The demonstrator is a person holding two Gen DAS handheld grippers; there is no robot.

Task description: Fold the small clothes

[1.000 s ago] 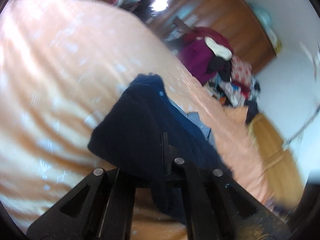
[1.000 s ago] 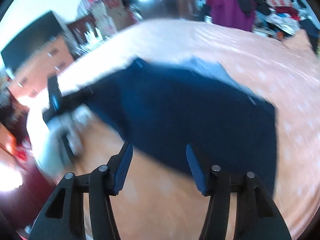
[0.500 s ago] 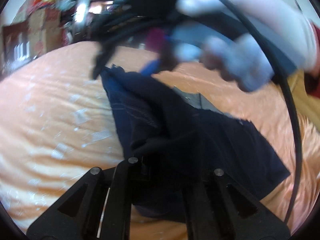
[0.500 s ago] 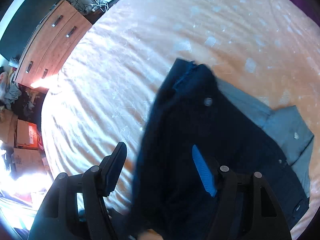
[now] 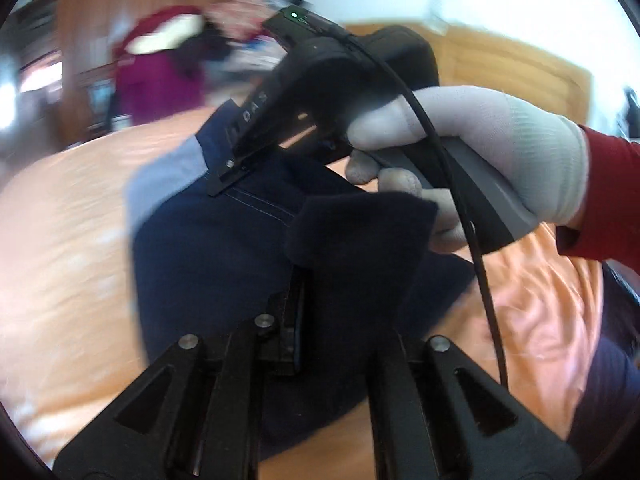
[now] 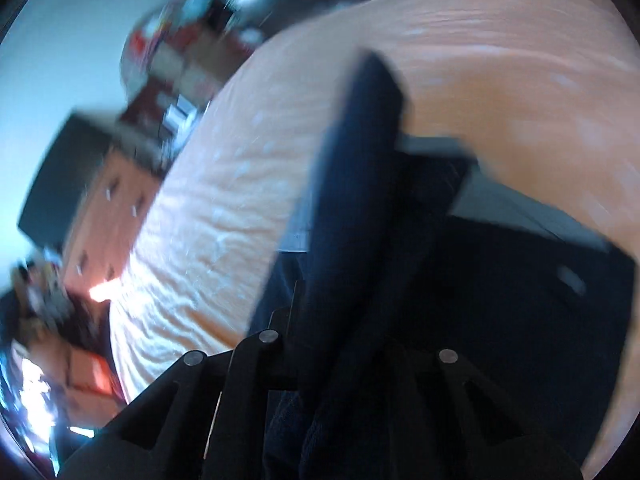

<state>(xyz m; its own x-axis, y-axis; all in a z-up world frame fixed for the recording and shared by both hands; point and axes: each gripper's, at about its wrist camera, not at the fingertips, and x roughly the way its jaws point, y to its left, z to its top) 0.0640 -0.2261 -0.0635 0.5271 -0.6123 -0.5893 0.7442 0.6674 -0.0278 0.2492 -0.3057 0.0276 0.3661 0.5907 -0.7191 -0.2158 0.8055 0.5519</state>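
— Two grippers are working. What is the left wrist view showing?
— The left gripper (image 5: 336, 280) is pinching a flap of the dark blue garment (image 5: 208, 256), which is lying on the orange bed cover (image 5: 68, 240). A gloved hand (image 5: 472, 152) is holding the right gripper (image 5: 226, 176) just beyond.
— And the right wrist view?
— The right gripper (image 6: 340, 344) is closing its jaws on a fold of the garment (image 6: 360, 168)

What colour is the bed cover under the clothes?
Orange with pale flecks. The bed cover shows best in the right wrist view.
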